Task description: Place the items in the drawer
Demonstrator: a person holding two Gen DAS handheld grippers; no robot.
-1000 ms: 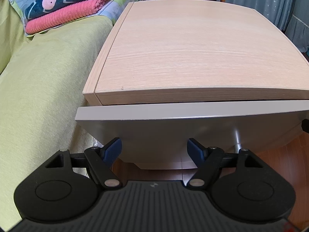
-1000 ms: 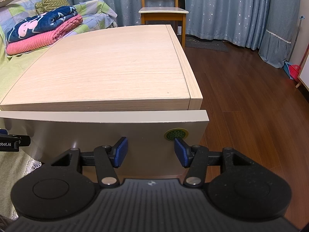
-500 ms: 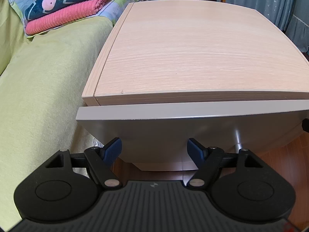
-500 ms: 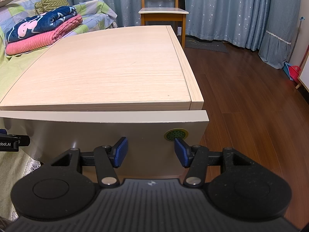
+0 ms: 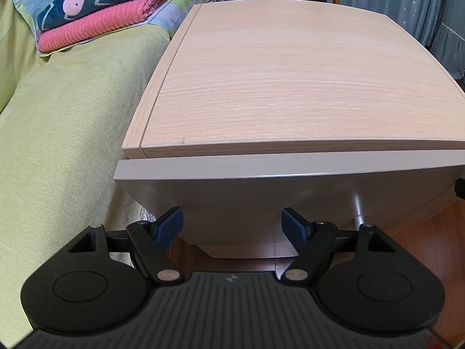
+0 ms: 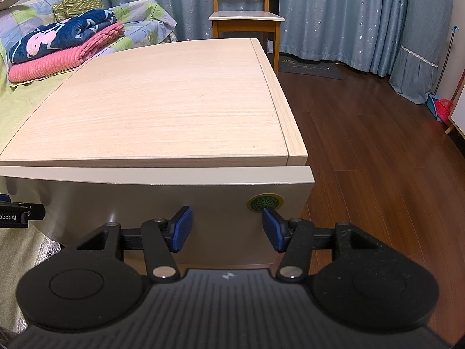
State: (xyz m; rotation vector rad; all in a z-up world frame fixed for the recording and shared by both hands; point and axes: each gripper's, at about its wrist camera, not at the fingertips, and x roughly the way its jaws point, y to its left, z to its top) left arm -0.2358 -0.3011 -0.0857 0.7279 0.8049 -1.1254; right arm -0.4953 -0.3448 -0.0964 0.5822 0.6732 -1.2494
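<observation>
A light wood nightstand (image 5: 290, 78) (image 6: 162, 101) fills both views. Its grey-beige drawer front (image 5: 261, 192) (image 6: 145, 200) sits flush under the top, with no gap showing. A metal handle (image 5: 358, 206) shows on it in the left wrist view, and a round green sticker (image 6: 265, 203) in the right wrist view. My left gripper (image 5: 232, 225) stands open just before the drawer's left half, nothing between its blue pads. My right gripper (image 6: 226, 228) is open before the right half, also empty. No loose items are visible.
A bed with a yellow-green cover (image 5: 58, 122) lies against the nightstand's left side, with folded pink and navy blankets (image 5: 101, 11) (image 6: 61, 49) on it. A wooden chair (image 6: 245, 20) and blue curtains (image 6: 348, 14) stand behind. Dark wood floor (image 6: 363, 133) stretches to the right.
The thin gap between the drawer front and the nightstand top has closed slightly. Both grippers have stayed nearly still and open.
</observation>
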